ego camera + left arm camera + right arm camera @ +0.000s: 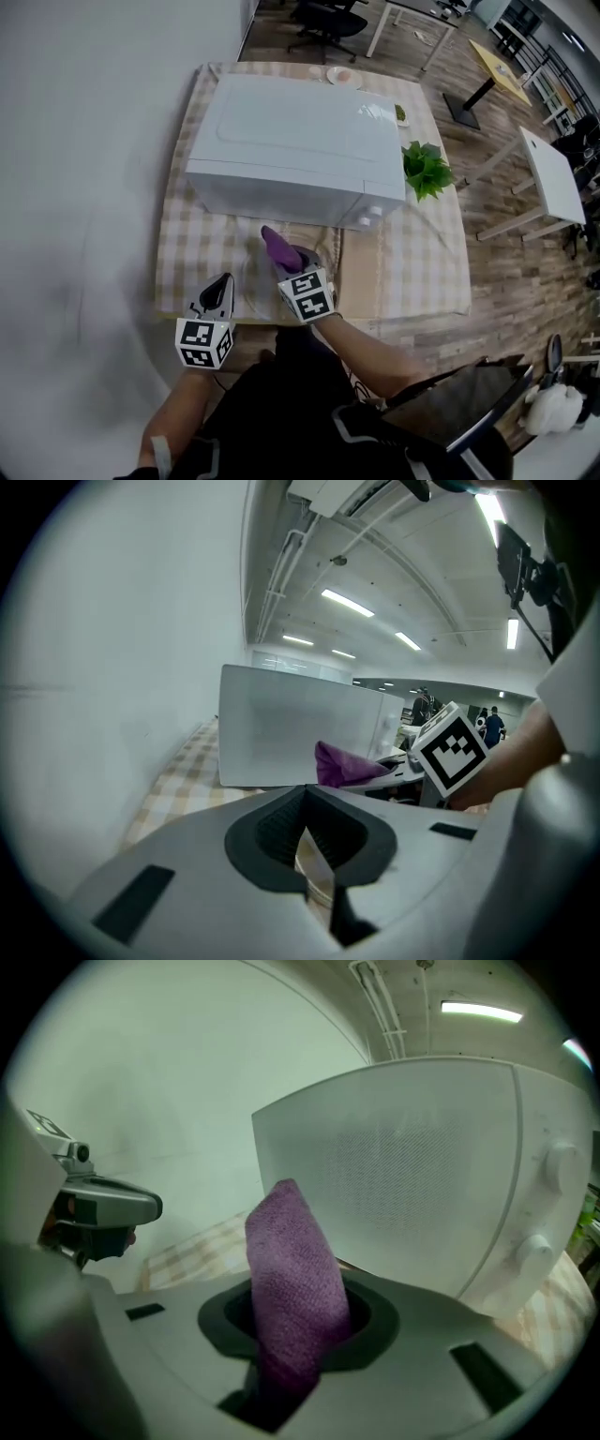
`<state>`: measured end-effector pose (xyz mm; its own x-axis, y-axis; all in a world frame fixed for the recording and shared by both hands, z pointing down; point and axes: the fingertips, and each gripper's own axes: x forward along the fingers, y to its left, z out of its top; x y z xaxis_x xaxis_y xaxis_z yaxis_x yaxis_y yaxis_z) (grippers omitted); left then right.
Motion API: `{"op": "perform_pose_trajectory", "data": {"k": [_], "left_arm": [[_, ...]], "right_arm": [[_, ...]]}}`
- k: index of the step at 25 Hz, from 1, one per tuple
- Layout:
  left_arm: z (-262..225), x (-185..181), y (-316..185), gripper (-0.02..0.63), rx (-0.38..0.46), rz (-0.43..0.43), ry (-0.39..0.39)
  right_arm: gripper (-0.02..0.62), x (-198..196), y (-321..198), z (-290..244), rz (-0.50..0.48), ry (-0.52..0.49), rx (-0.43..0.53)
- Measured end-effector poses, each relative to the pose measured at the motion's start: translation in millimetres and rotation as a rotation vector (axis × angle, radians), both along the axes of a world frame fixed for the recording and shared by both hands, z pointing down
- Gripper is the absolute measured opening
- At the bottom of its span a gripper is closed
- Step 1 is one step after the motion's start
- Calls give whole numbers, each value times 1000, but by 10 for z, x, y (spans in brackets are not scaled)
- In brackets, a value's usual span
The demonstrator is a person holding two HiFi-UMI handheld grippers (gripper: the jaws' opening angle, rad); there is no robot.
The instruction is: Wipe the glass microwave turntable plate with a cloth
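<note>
Pinching, left gripper [305, 844]: jaws pressed together on a thin clear edge, the rim of the glass turntable plate [317, 869], which runs up between the dark pads
Pinching, right gripper [286, 1335]: jaws closed on the purple cloth [292, 1274], which stands up out of them as a folded tongue leaning slightly left
Head view only, layout: the plate shows as a faint clear disc lying flat on the checked tablecloth [187, 262], just in front of the white microwave [291, 141], whose door is shut
Head view only, positions: left gripper at the plate's left rim; right gripper over the plate's right part; the free end of the cloth points toward the microwave front
Head view only, surroundings: a green plant [427, 171] just beside the microwave's right end; a small dish [342, 75] behind the microwave at the far table edge
Left gripper view only: the actual seat of the rim between the jaws; beyond them, to the right, the cloth and the right gripper's marker cube [452, 746], with the microwave wall behind
Right gripper view only: the weave of the cloth, the mesh of the microwave door and its two knobs [553, 1162] close ahead; the plate cannot be made out here
Plate relative to jaws: held at its edge by the left pair; below and beside the right pair
Cloth to glass contact: cannot tell from any view
</note>
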<state>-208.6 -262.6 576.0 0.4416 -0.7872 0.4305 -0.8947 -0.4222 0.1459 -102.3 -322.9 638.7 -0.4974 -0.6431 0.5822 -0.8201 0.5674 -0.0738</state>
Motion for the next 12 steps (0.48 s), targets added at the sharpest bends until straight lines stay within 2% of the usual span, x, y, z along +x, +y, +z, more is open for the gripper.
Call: {"op": "perform_pose_trajectory", "data": {"k": [5,12], "left_arm": [[177,-28,-96,3,-48,-29,29],[323,-7,-41,3,-93,-10,-16]], "right_arm": [[112,-212,-126,250,-34,16,-39],[112,-326,-222,534,-37,76,-104]]}}
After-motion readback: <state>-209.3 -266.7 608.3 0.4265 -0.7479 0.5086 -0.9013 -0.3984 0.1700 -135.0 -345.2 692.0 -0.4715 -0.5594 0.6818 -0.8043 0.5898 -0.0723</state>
